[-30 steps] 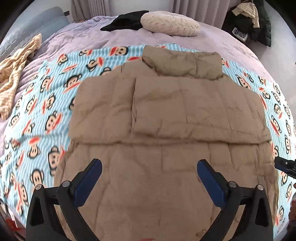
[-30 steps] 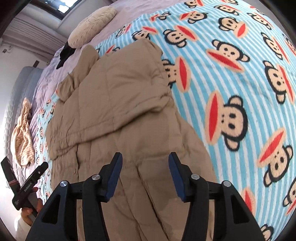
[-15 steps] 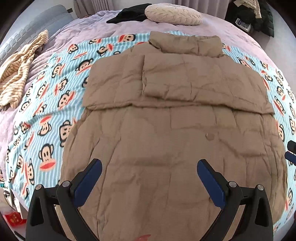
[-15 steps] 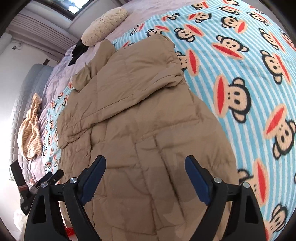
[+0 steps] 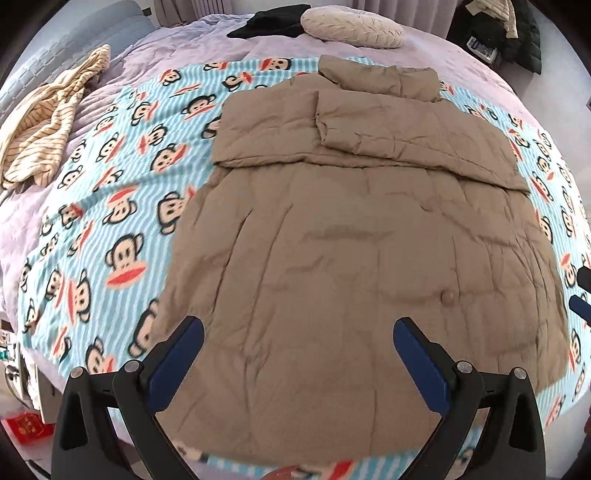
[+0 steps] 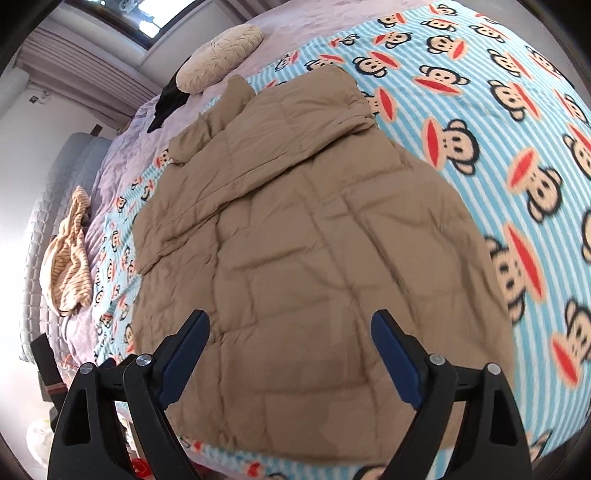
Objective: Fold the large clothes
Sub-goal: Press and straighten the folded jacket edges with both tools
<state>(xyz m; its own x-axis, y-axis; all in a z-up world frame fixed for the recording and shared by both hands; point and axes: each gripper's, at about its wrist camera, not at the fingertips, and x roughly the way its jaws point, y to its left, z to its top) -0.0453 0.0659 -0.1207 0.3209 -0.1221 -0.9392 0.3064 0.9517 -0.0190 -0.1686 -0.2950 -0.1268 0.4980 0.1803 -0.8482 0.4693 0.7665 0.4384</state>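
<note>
A large tan quilted jacket [image 5: 351, 251] lies flat on a blue striped monkey-print blanket [image 5: 110, 192], collar at the far end and both sleeves folded across the chest. My left gripper [image 5: 298, 345] hovers open above the jacket's lower half, nothing between its blue pads. In the right wrist view the same jacket [image 6: 295, 240] stretches away from its hem, and my right gripper [image 6: 290, 338] hangs open over the hem area, holding nothing. The right gripper's tip [image 5: 581, 295] shows at the left view's right edge.
The blanket [image 6: 517, 147] covers a lilac bed [image 5: 184, 48]. A striped beige garment [image 5: 40, 129] lies at the far left, a cream round pillow [image 5: 351, 27] and a black cloth [image 5: 273, 26] at the head. Dark clothes [image 5: 517, 33] pile beyond the bed's far right corner.
Both grippers have drawn back toward the hem end and risen a little, so more of the jacket shows. The right gripper's jaws have spread from half open to wide.
</note>
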